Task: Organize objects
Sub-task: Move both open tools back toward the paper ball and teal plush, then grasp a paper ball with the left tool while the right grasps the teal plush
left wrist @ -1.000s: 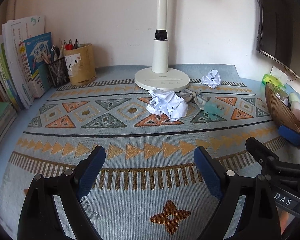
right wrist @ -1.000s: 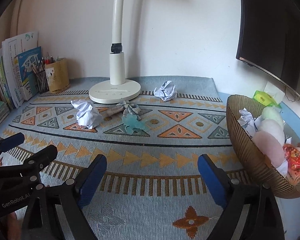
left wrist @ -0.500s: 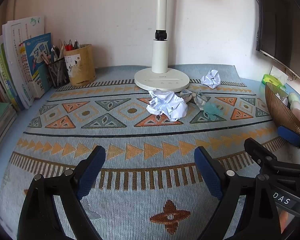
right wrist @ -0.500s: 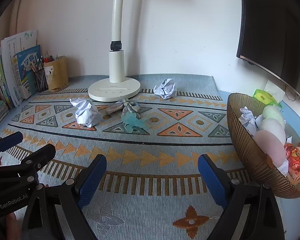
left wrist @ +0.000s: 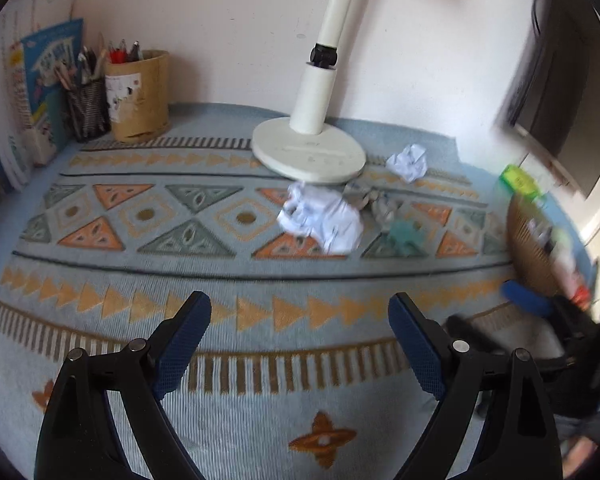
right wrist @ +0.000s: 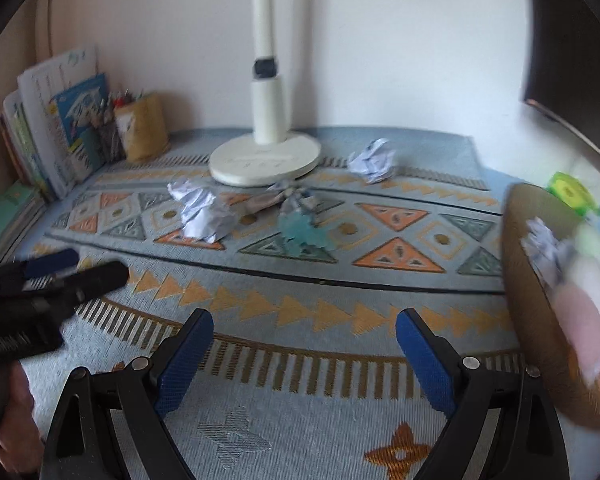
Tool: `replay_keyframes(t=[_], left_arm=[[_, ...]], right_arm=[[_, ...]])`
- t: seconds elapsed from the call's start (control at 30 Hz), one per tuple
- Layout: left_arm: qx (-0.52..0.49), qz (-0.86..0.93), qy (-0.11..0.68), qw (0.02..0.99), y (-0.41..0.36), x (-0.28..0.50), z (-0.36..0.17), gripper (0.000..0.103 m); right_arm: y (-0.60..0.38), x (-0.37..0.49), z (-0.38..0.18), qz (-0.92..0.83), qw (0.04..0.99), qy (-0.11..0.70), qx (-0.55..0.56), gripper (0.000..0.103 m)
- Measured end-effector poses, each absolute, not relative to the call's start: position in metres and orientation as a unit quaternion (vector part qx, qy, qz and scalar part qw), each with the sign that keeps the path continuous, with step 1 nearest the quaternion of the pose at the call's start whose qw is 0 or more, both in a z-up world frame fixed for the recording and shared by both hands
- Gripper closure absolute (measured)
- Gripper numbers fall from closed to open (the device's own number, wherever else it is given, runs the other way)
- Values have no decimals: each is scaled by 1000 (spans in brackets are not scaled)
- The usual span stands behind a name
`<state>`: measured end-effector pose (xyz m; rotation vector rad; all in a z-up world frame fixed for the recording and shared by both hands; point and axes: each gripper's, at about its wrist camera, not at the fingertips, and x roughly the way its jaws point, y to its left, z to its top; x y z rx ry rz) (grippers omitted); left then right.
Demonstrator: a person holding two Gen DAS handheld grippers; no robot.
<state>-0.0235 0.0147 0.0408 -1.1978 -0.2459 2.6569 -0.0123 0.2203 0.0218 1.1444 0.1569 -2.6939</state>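
Observation:
Two crumpled white paper balls lie on the patterned mat: a big one (left wrist: 324, 222) (right wrist: 202, 212) in front of the lamp base and a small one (left wrist: 409, 162) (right wrist: 373, 160) to its right. A grey crumpled wrapper (left wrist: 374, 202) (right wrist: 284, 198) and a teal scrap (left wrist: 406, 236) (right wrist: 302, 232) lie between them. My left gripper (left wrist: 300, 344) is open and empty, well short of the big ball. My right gripper (right wrist: 304, 354) is open and empty over the mat's near edge. A brown woven bowl (right wrist: 540, 300) (left wrist: 528, 248) with paper and soft things stands at the right.
A white lamp (left wrist: 312, 148) (right wrist: 264, 160) stands at the back middle. Pen holders (left wrist: 136, 96) (right wrist: 142, 132) and upright books (left wrist: 28, 88) (right wrist: 56, 132) fill the back left. A dark monitor (left wrist: 556, 72) hangs at the right, with a green item (right wrist: 568, 192) behind the bowl.
Both grippers have moved forward and swung, so both views are blurred and the lamp looks tilted in the left view. The paper and wrapper lie where they were. Both jaws stay open.

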Motion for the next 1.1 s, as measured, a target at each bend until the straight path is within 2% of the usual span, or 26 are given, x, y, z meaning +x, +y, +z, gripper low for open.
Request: replay_keyframes(t=[0.1,0.17,0.2,0.23,0.3,0.37,0.47,0.53,0.57,0.6,0.63,0.7,0.77,0.93,1.1], left_arm=[[-419,891,-108,138,12,-55,50,13],[-423,889,-100,144,20,-73,45,13],[-426,887,-97,148,24,-83,40,13],[-429,885,-100,152,27,-90,35,13],[-436,879,-111,156,31,-103,24,13],[-436,884,-91,141,39,-110,16,13],[-428,894,-44,127,53,-115,9,14],[-425,894,-47,135,58,-116,6,16],[-424,894,-45,139,60,-117,5,24],[-425,893,-42,142,61,-117,5,40],[-428,890,-42,150,63,-118,3,42],[-427,889,-53,158,61,-117,4,50],[-420,891,-63,162,56,-114,8,56],[-412,891,-79,171,47,-95,18,57],[-393,894,-91,194,52,-35,37,56]], right_arm=[[213,-41,28,-902,100,82,412,11],[211,-57,28,-902,106,83,410,20],[210,-64,27,-901,112,81,411,32],[210,-72,24,-898,118,74,416,36],[210,-88,16,-890,127,56,433,39],[209,-101,6,-885,130,48,445,43],[206,-111,-1,-885,138,46,443,44],[205,-113,-3,-889,143,37,433,44],[204,-114,-4,-892,139,37,428,44],[204,-114,-4,-894,133,40,425,50],[204,-114,-4,-897,126,43,422,61],[207,-114,-3,-901,116,44,417,70],[212,-112,-1,-901,128,24,413,71],[223,-93,13,-905,142,-9,402,71],[236,-28,40,-918,130,-11,374,71]])
